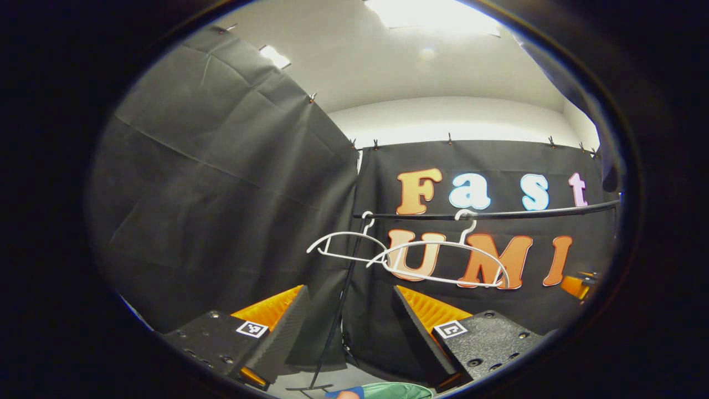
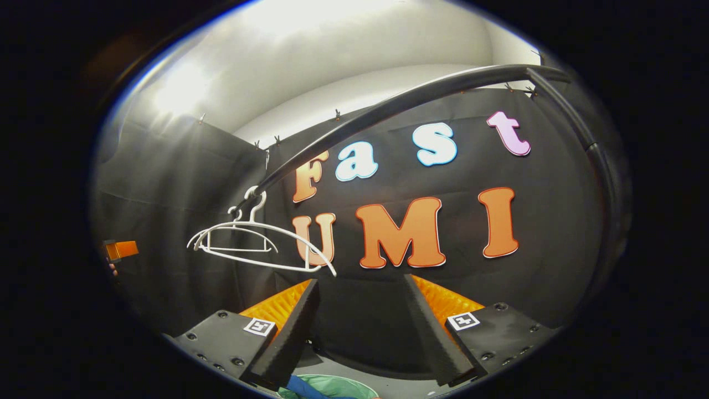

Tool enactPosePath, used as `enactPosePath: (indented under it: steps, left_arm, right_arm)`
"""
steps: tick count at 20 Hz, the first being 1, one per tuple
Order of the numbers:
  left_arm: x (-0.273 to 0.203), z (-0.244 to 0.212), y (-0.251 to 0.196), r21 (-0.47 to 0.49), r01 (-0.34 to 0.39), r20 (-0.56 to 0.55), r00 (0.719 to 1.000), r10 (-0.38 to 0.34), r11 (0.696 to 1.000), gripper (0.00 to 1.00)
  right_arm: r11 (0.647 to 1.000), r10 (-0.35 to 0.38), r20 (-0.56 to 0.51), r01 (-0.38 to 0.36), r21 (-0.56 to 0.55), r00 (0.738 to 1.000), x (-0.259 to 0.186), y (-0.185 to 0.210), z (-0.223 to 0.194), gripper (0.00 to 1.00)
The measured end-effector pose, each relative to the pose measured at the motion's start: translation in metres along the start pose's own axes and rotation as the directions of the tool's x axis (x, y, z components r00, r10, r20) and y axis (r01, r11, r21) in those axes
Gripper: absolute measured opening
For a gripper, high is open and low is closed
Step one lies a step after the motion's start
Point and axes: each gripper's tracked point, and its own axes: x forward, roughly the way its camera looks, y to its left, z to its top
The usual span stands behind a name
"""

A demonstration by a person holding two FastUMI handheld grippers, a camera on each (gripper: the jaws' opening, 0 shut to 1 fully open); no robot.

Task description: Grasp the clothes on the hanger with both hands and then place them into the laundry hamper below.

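In the left gripper view, the left tongs [image 1: 350, 310] stand open, their black foam-lined fingers [image 1: 285, 332] spread wide with nothing between them. Beyond them, two bare white plastic hangers [image 1: 443, 260] hang from a thin black metal rail [image 1: 498, 213]. A green rounded fabric rim [image 1: 399, 390] shows at the bottom edge.

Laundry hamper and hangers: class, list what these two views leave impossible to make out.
- Laundry hamper: cut off by the left gripper view's bottom edge; its contents cannot be told.
- Blue item by the hamper: partly behind the right tongs, unidentifiable.
- Rear hanger: overlapped by the front hanger.
- Other gripper: a sliver at the edge.
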Motion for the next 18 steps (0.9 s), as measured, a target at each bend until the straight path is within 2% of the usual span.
enactPosePath:
  steps: [1,5,6,16,17,18]
  left_arm:
    - [0.0,-0.001,0.001,-0.005,-0.003,0.0,1.0,0.003,1.0,0.89]
    - [0.0,-0.003,0.006,0.006,-0.02,-0.012,1.0,0.02,1.0,0.9]
    - [0.0,-0.002,0.007,0.014,-0.022,-0.011,1.0,0.022,1.0,0.89]
    - [0.0,0.001,0.006,0.03,-0.005,0.011,1.0,0.005,1.0,0.9]
    - [0.001,0.002,0.004,0.036,-0.005,0.012,1.0,0.004,0.999,0.89]
    - [0.001,0.002,0.003,0.04,-0.002,0.011,1.0,0.001,0.999,0.94]
  right_arm:
    - [1.0,-0.005,0.005,0.005,0.0,1.0,0.001,-0.004,0.004,1.0]
    - [1.0,-0.005,0.001,0.005,0.013,1.0,0.0,-0.006,0.004,1.0]
    - [1.0,-0.008,0.001,0.008,0.015,1.0,-0.001,-0.008,0.003,0.89]
    - [0.999,-0.008,-0.019,0.009,0.05,1.0,0.006,-0.012,-0.005,0.89]
    - [0.999,-0.006,-0.024,0.007,0.052,1.0,0.006,-0.011,-0.007,0.93]
    - [0.998,-0.003,-0.025,0.004,0.056,1.0,0.006,-0.01,-0.007,0.98]
